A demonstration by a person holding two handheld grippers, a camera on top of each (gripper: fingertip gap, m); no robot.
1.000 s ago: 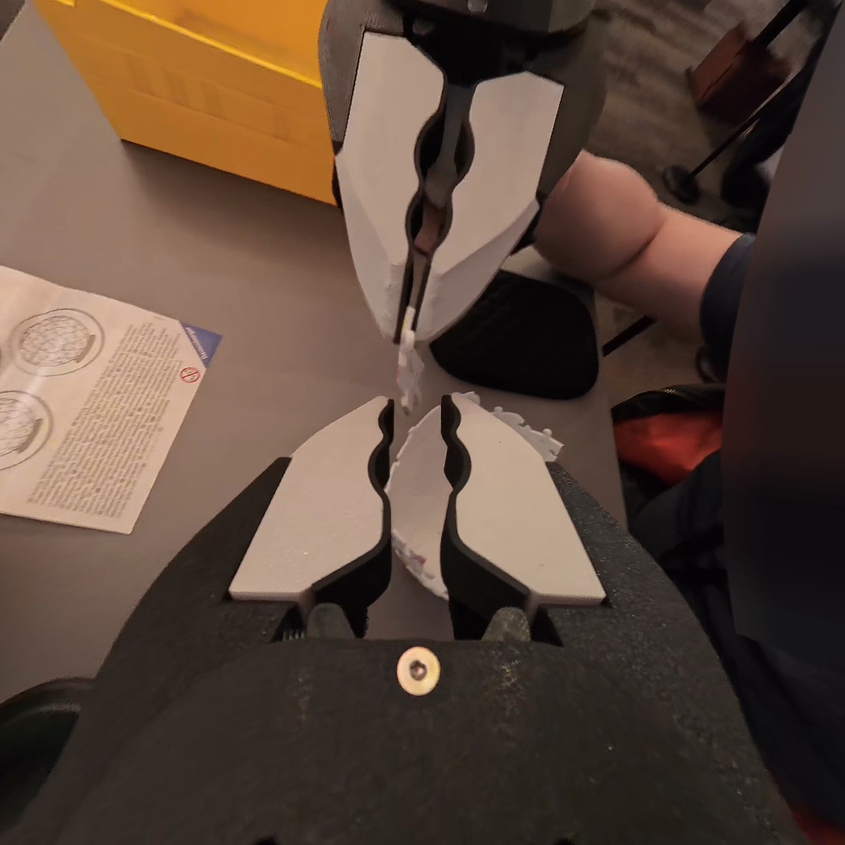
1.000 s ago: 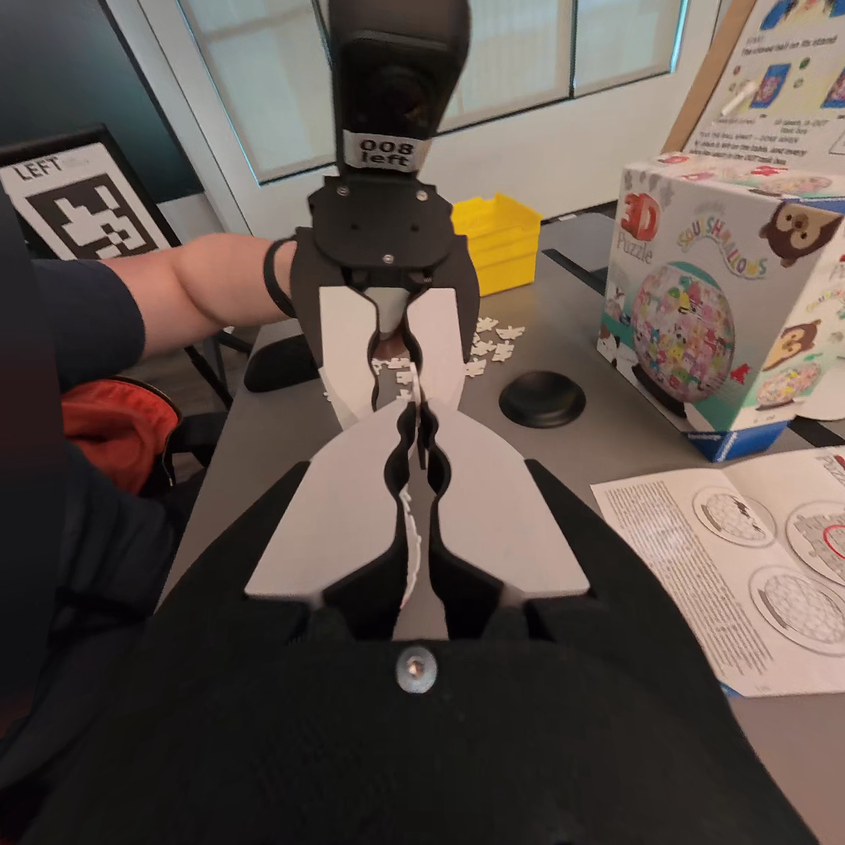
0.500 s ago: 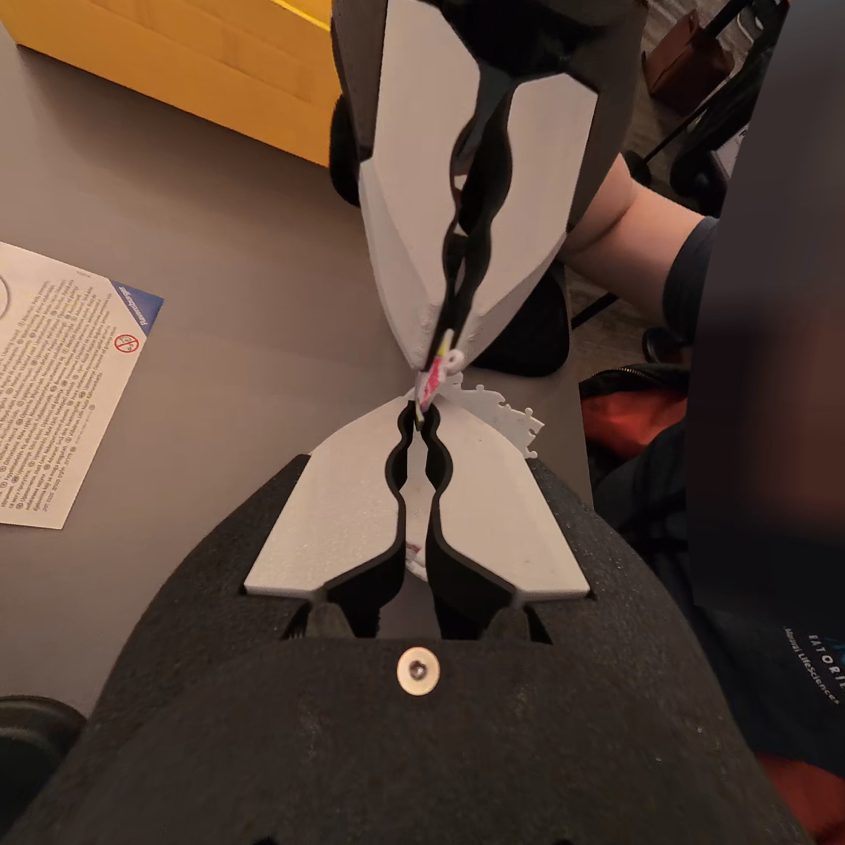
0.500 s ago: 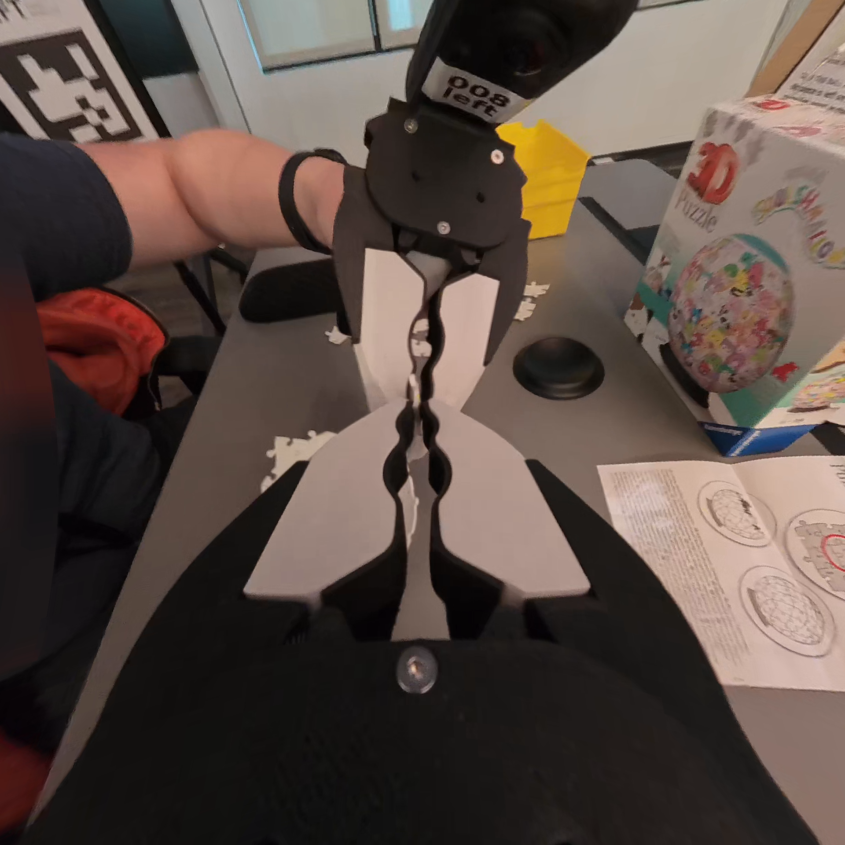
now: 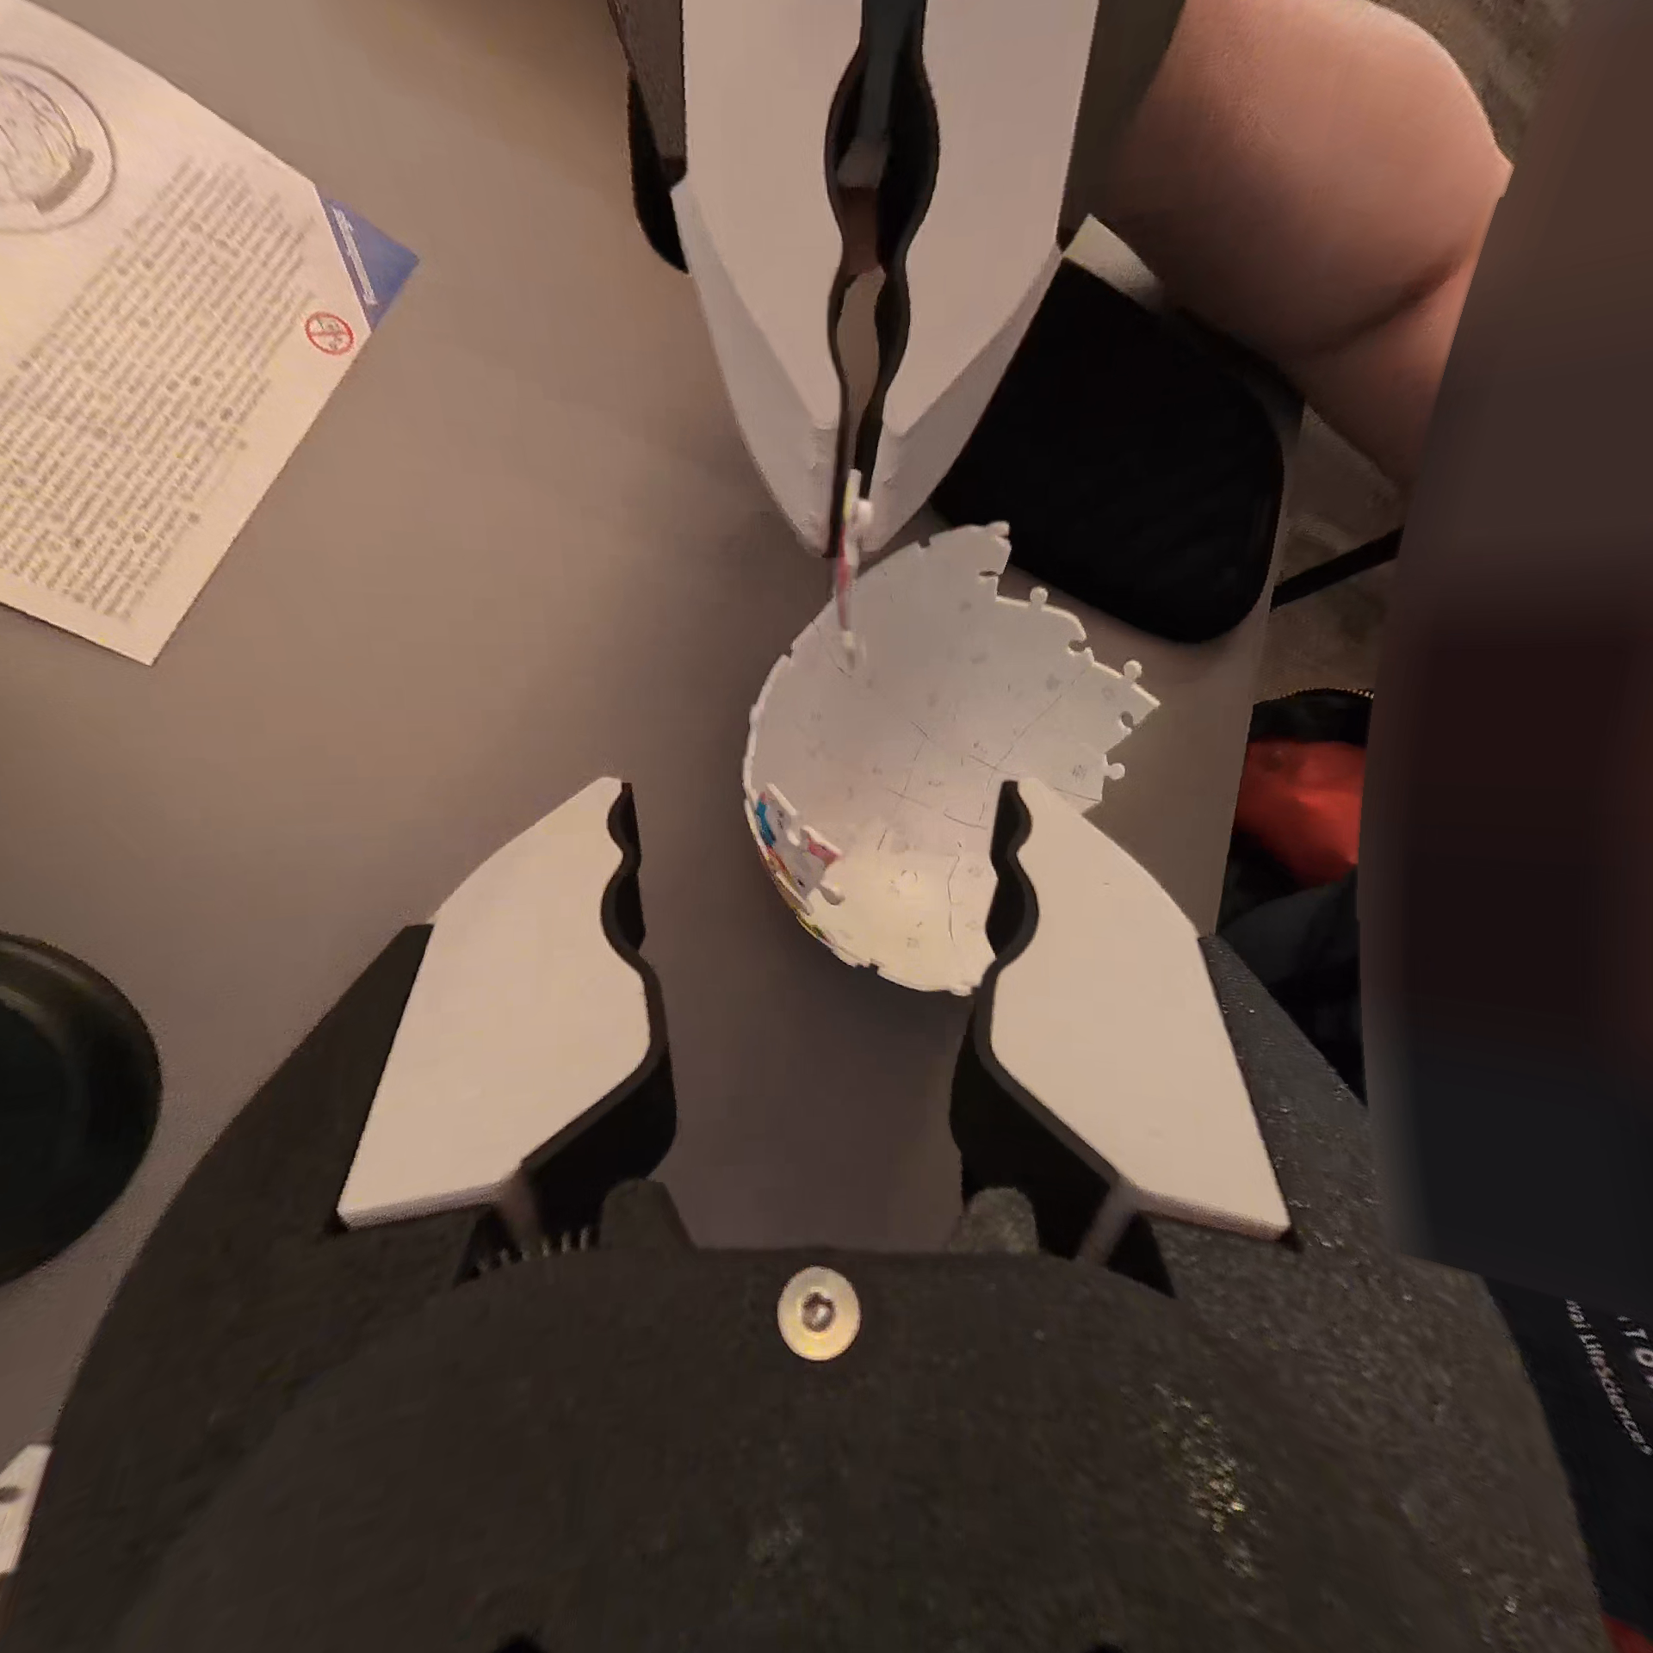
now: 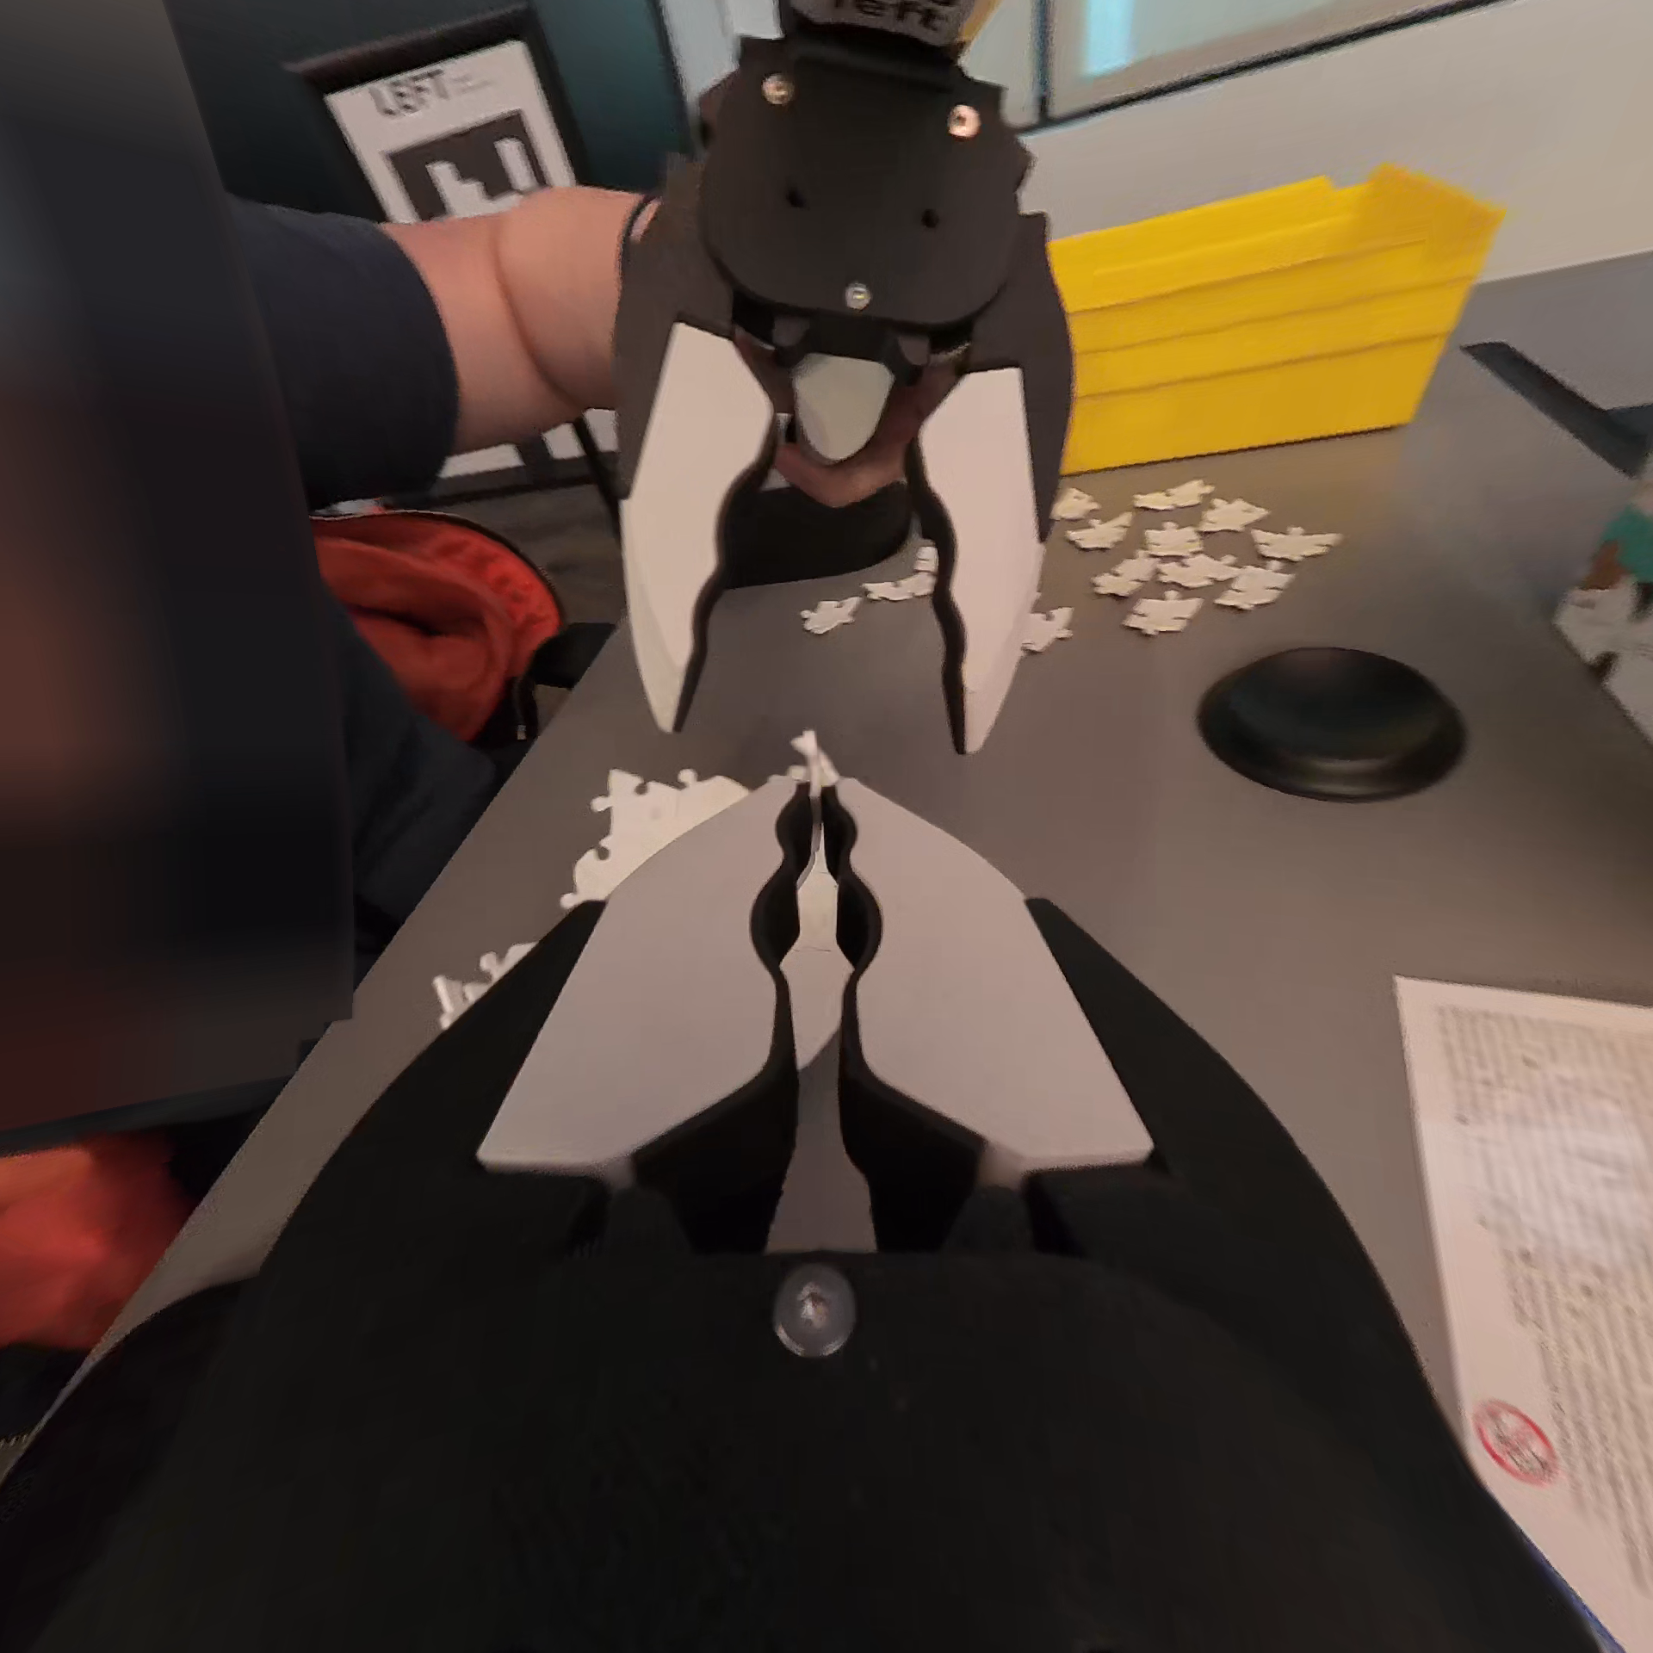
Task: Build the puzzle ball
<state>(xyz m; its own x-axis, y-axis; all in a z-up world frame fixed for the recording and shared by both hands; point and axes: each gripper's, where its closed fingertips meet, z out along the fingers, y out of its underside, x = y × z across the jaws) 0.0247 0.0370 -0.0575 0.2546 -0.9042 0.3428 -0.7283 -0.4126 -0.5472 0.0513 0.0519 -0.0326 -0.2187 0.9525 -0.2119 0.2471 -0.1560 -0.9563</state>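
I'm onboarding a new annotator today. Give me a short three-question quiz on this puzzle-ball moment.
1. True or false: the left claw is open.
2. What does the right claw pinch? A) a single puzzle piece B) the instruction leaflet C) the yellow bin
3. Fill in: the curved partial shell shows its ____ inner side.

Key: 1 true; 2 A; 3 white.

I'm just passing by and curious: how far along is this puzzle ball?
Partly built: a curved shell of joined pieces lies on the table. The right gripper pinches one piece at its rim; the left gripper is open. Many loose pieces remain.
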